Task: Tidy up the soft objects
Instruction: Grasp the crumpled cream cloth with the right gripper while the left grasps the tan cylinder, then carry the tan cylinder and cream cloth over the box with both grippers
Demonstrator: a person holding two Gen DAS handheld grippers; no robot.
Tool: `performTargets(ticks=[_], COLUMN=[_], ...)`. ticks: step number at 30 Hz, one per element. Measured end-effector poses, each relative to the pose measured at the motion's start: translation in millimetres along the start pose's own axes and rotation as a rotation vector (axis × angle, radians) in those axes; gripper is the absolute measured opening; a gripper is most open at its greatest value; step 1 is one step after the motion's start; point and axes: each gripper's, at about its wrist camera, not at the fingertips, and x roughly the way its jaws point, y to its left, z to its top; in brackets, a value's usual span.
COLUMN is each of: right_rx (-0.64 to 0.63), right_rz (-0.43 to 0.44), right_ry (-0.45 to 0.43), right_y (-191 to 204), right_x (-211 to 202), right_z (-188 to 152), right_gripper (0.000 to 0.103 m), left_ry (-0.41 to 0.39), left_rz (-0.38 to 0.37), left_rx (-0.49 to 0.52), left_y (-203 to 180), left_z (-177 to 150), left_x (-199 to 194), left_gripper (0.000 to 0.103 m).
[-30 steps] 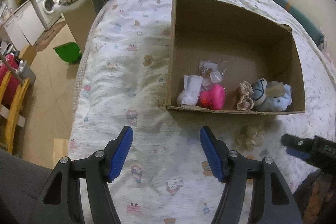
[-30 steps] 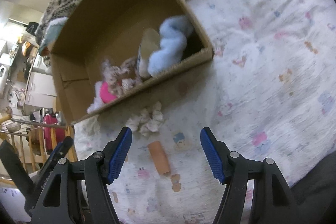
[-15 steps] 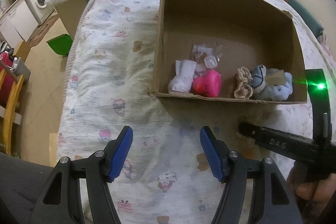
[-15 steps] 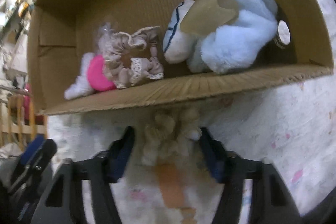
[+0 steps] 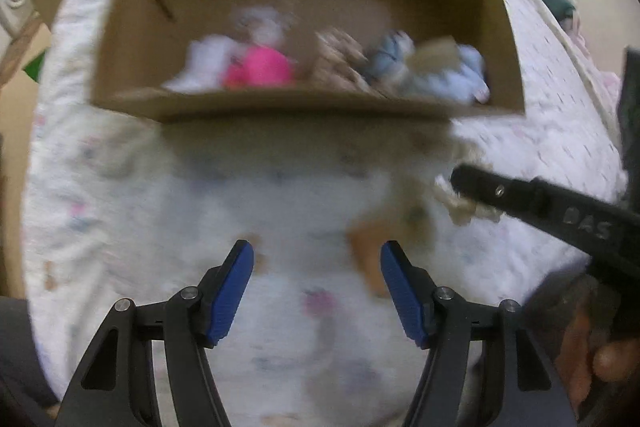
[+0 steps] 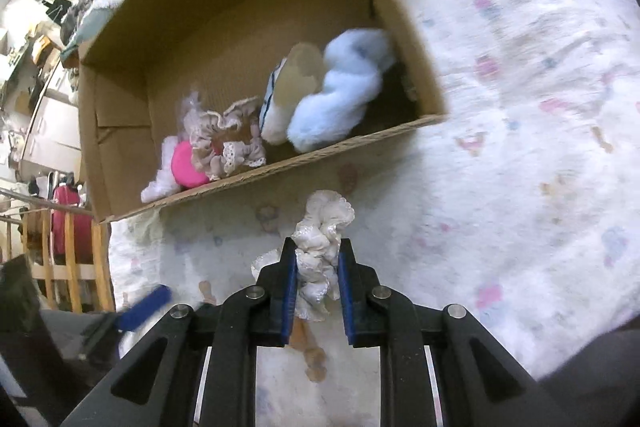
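- Right wrist view, nearest: the right gripper (image 6: 317, 291) has its jaws closing on a white ruffled scrunchie (image 6: 322, 247), the blue pads already pinching its lower folds while the rest bulges out above the tips.
- Just beneath it a small tan tube-like thing (image 6: 310, 347) lies on the bed (image 6: 520, 147); it is best left undisturbed as the scrunchie rises.
- The left gripper (image 5: 316, 291) hovers over the bedspread with jaws moderately wide and nothing between them; that view is blurred.
- Farther off, the cardboard box (image 6: 256, 179) sits on the bed, holding a pink toy (image 6: 186, 165), a beige scrunchie (image 6: 226, 145) and a pale blue plush (image 6: 340, 91).
- To do this well, I would let the pinch settle, lift straight up to clear the near wall, then release over the bare floor of the box.
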Motion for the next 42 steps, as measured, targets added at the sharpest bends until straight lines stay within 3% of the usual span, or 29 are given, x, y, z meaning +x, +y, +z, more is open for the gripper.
performTargets(ticks=[3,7,9,15,24,35,42], right_rx=[0.024,0.081,0.095,0.112,0.085,0.021,-0.035], right_rz=[-0.008,0.025,0.026,0.060,0.089,0.094,0.103], right_ry=[-0.026,-0.041,-0.067,-0.073,-0.068,-0.059,-0.097], right_y=[-11,-34,-39,-42,-29,-11,1], right_x=[-11,-22,-28,-28,-24,-23,-34], right_z=[-6,-2,0,6,5,1,-3], right_gripper=[0.021,0.021,0.021,0.021,0.021,0.021,0.021], left_ry=[0.026,0.075,0.112,0.110,0.074,0.006,-0.084], left_rz=[-0.022,-0.013,0.000,0.036,0.093,0.166,0.215], left_rx=[-0.001,0.003,-0.004,0.004,0.015,-0.044,-0.053], left_y=[-16,-31,-34,-37,-25,31,58], left_z=[-3,-5,-5,-2,-4,-4,0], left_x=[13,33,45,49,28,-13,-50], left_gripper=[0.060,0.049,0.031,0.008,0.006,0.006,0.006])
